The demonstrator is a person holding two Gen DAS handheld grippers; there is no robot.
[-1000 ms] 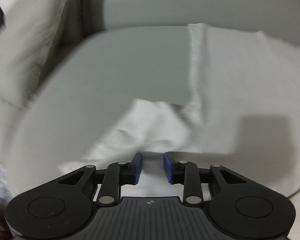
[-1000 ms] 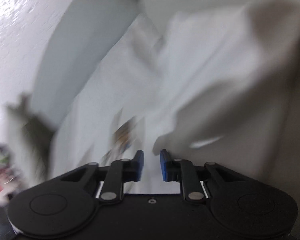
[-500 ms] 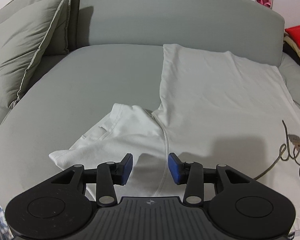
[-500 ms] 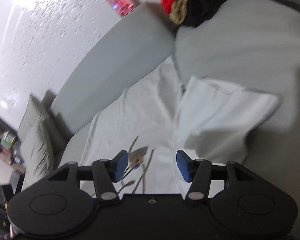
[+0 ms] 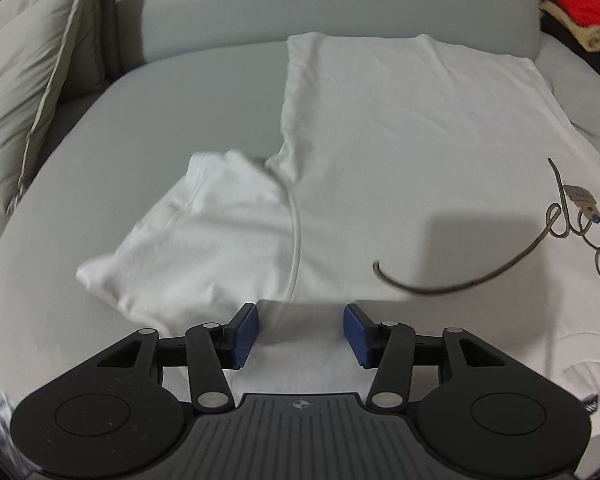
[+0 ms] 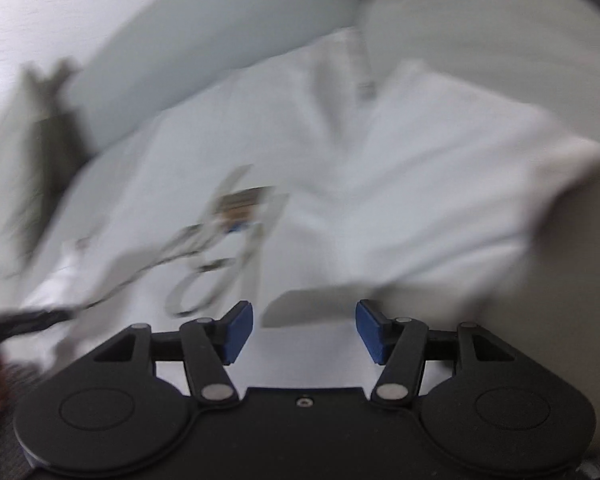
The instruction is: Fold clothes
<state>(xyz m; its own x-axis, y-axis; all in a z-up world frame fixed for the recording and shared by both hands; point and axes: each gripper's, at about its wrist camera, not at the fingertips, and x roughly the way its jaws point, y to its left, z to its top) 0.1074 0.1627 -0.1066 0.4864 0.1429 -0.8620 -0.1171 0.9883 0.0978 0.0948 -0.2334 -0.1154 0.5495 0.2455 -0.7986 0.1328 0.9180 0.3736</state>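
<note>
left wrist: white t-shirt (image 5: 400,128) flat ahead of open left gripper (image 5: 300,336).

left gripper (image 5: 300,336): black, blue pads | right gripper (image 6: 304,330): black, silver pivot screws

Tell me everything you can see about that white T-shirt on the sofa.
The T-shirt is white, seemingly soft cotton, spread front-up and mostly flat on the grey sofa, its hem toward the backrest. One short sleeve sticks out sideways, slightly rumpled, with a stitched seam where it joins the body. A thin looping script design with a small picture runs across the chest. Part of the ribbed collar shows at the near edge. Neither open gripper is holding it.
</note>
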